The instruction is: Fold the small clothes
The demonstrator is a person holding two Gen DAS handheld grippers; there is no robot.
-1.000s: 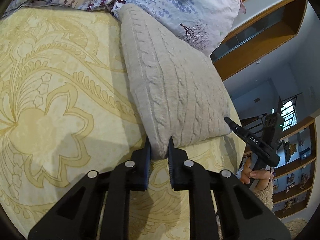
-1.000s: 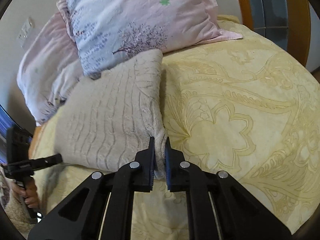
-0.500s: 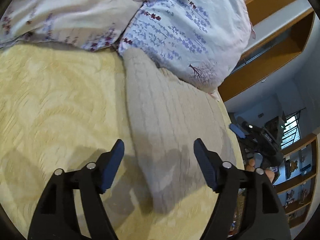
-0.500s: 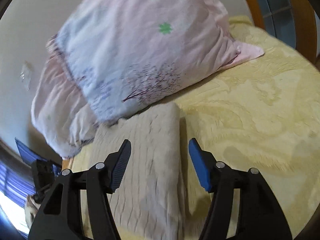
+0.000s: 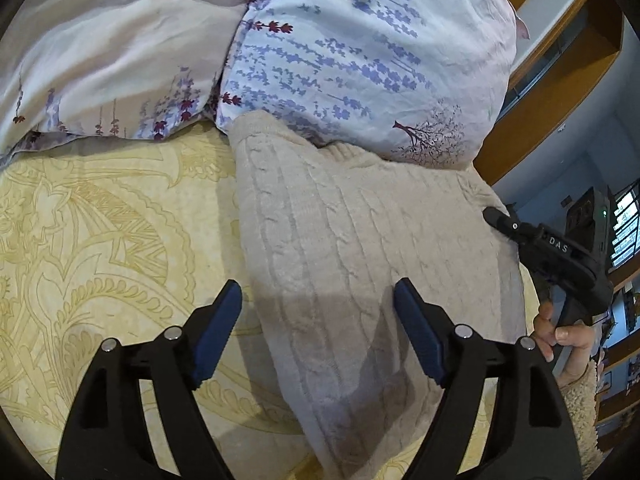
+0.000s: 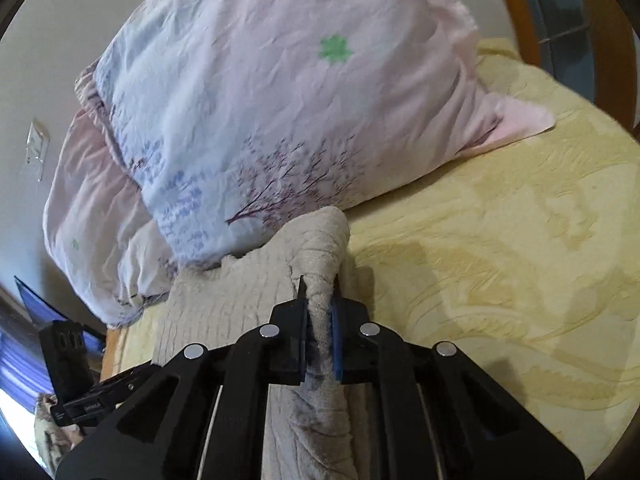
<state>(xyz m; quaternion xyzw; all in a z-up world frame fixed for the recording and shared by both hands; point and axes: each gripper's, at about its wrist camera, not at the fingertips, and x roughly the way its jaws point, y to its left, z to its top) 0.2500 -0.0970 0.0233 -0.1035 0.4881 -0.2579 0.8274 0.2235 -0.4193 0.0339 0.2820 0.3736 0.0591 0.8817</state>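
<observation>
A beige cable-knit garment [image 5: 360, 248] lies folded on the yellow bedspread [image 5: 100, 240], its far end against the pillows. My left gripper [image 5: 318, 316] hovers over its near left part; the jaws are opening, the blue pads [image 5: 218, 324] stand wide apart and press on nothing, with the knit lying below and between them. In the right wrist view my right gripper [image 6: 320, 312] is shut on the raised right edge of the garment [image 6: 240, 304], cloth pinched between its pads. That right gripper [image 5: 494, 216] also shows at the garment's right side, held by a hand [image 5: 560, 340].
Two floral pillows [image 5: 360, 48] [image 5: 112, 56] lie at the head of the bed, the nearer one overlapping the garment's far end. Wooden shelves [image 5: 560, 60] stand beyond the bed's right side. Bare bedspread [image 6: 500, 260] stretches right of the garment.
Both grippers let go of the garment's near corners and moved toward the pillows. The left stayed open above the knit. The right opened, then shut again on the right edge.
</observation>
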